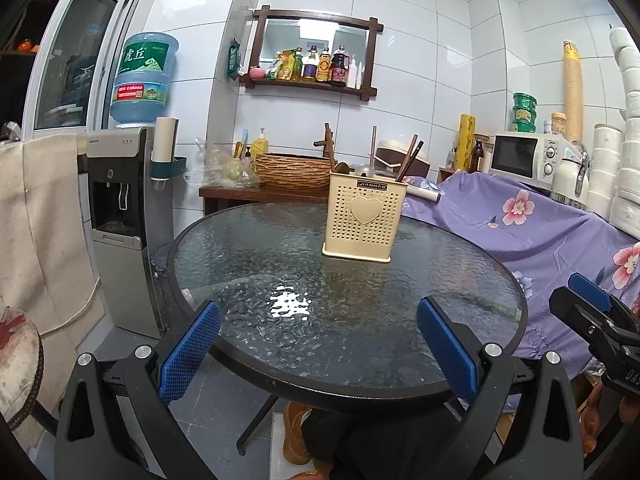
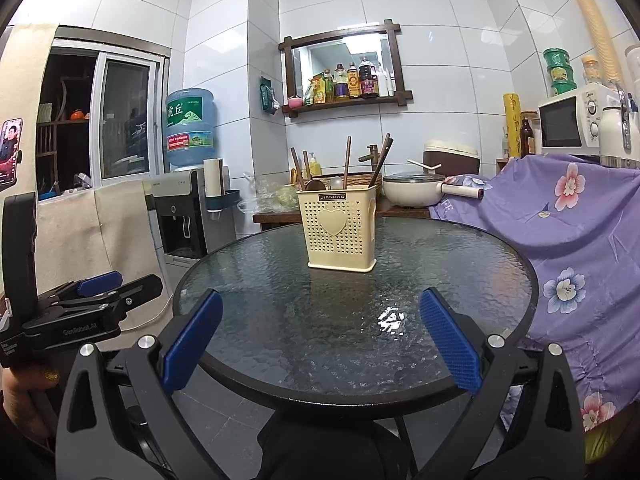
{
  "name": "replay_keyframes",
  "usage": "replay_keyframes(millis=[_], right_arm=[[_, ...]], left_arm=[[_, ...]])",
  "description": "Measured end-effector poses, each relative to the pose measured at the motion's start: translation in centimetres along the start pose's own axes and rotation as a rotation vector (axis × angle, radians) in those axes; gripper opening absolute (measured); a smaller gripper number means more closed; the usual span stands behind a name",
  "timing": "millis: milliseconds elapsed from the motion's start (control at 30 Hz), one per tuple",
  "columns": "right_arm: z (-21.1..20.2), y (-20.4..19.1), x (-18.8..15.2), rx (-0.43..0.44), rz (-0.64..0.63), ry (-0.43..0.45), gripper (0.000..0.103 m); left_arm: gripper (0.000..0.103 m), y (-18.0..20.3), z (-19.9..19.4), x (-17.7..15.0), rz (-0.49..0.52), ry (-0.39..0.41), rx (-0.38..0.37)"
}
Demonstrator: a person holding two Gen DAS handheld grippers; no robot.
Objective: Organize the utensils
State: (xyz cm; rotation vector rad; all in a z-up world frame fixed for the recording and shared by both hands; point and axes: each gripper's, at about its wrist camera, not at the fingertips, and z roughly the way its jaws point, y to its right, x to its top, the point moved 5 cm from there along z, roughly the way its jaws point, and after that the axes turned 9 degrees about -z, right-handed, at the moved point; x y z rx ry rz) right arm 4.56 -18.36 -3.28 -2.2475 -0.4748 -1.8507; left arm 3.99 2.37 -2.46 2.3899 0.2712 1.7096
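A cream perforated utensil holder [image 1: 363,219] [image 2: 340,230] with a heart on its front stands upright on the far half of the round glass table [image 1: 280,332] [image 2: 320,356]. Brown chopsticks [image 1: 409,158] [image 2: 380,162] and spoon ends [image 2: 335,182] stick up out of it. My left gripper [image 1: 318,312] hangs open over the table's near edge, nothing between its blue pads. My right gripper [image 2: 320,304] is likewise open and empty, at the near edge. Each gripper shows at the side of the other's view: the right one [image 1: 592,312], the left one [image 2: 116,284].
A water dispenser [image 1: 120,216] with a blue bottle stands left of the table. Purple flowered cloth [image 1: 532,232] [image 2: 580,240] covers furniture on the right, close to the table rim. Behind are a wooden counter with a basket [image 1: 294,170], a pot [image 2: 412,188] and a microwave [image 1: 524,156].
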Motion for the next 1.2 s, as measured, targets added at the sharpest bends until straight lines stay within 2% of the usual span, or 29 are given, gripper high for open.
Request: replay_keyframes(millis=[1200], right_arm=[[0.29, 0.32, -0.11, -0.005, 0.004, -0.016, 0.097]], left_arm=[[0.097, 0.77, 0.35, -0.6, 0.033, -0.028, 0.022]])
